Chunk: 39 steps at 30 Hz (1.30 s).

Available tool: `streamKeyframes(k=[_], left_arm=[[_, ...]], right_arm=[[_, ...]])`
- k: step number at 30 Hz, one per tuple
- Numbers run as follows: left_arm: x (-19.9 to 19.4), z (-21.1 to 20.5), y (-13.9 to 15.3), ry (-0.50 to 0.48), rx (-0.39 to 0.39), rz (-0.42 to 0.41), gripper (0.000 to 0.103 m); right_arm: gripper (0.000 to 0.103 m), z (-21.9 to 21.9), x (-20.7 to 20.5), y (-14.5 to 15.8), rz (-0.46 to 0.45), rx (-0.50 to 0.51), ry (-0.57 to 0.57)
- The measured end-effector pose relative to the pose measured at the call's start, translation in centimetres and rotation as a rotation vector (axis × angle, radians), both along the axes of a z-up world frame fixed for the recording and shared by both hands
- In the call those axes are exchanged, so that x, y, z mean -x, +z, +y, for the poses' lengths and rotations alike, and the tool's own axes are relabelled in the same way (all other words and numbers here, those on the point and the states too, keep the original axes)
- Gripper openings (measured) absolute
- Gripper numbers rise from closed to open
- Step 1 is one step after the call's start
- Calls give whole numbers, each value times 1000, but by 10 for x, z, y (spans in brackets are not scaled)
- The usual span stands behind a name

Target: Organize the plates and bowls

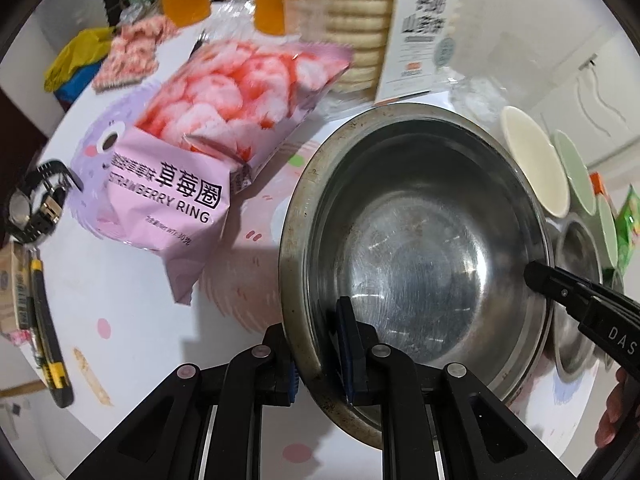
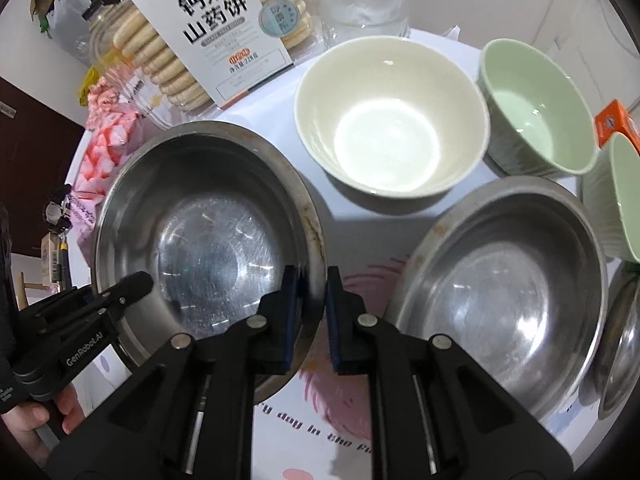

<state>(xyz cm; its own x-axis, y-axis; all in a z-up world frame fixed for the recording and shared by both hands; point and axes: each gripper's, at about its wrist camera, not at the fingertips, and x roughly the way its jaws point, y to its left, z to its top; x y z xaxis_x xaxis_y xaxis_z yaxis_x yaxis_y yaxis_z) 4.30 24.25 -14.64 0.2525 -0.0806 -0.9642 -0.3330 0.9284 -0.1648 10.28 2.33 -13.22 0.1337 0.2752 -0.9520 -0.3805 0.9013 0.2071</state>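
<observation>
The left gripper is clamped narrow on the near-left rim of a wide steel bowl, 1 pad inside the wall and 1 outside. The right gripper straddles the opposite rim of the same bowl, its inner pad against the wall; a slight gap seems to show at the outer pad, so whether it grips firmly is hard to tell. The bowl sits tilted over a white table printed with pink marks. To its right stands a second steel bowl, apart from it. Behind are a cream bowl and a pale green bowl, just beside each other. A strawberry ring snack bag lies left of the held bowl, with a biscuit pack behind.
</observation>
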Motion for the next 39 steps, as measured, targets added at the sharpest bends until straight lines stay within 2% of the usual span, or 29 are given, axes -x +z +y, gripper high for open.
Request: streamKeyframes(k=[5,10,15,20,23,25,26,27,28,29,30,31,32,34,36,38,39], left_arm=[[33,-8,18,-57,1,-26,16],[67,-26,15,-80,8,-1,18],[84,-42,-5,-59,25,48,18],[92,-56,-12,-88,6,49,20],[92,-64,-15,-116,-42,50,23],[97,-67,-17,-124,-65,47,30],[97,-69,-17,-129,-95,46,44],[98,-70,-17,-138,-122,50,67],[100,-70,-17,-146,-139,55,77],[103,-68,-14,-145,-139,50,83],[107,-66,-11,-140,-134,39,83],[111,-63,-7,-133,-139,30,83],[115,-59,-1,-130,-156,23,84],[125,-53,14,-133,-174,-9,86],[129,-52,31,-139,-138,-45,94],[124,-59,46,-156,-94,-84,103],[114,-68,50,-169,-89,-98,103]], right_arm=[[15,-11,35,19,-21,-16,-4],[15,-28,75,22,-32,-2,-9],[15,-44,97,3,5,15,-23],[15,-56,109,-6,3,31,-37],[15,-58,111,-9,-1,25,-39],[15,-57,113,-9,-7,20,-26],[15,-60,114,-9,-10,19,-21],[17,-61,115,-7,-19,22,-20],[25,-62,116,-5,-30,26,-21],[38,-63,118,-2,-38,24,-24],[46,-64,119,2,-43,16,-29],[60,-68,121,6,-49,1,-33],[70,-71,122,11,-58,-11,-34],[77,-79,124,23,-88,-18,-37],[86,-89,126,37,-131,-12,-57],[98,-104,124,49,-160,-35,-94],[102,-111,122,54,-167,-57,-115]])
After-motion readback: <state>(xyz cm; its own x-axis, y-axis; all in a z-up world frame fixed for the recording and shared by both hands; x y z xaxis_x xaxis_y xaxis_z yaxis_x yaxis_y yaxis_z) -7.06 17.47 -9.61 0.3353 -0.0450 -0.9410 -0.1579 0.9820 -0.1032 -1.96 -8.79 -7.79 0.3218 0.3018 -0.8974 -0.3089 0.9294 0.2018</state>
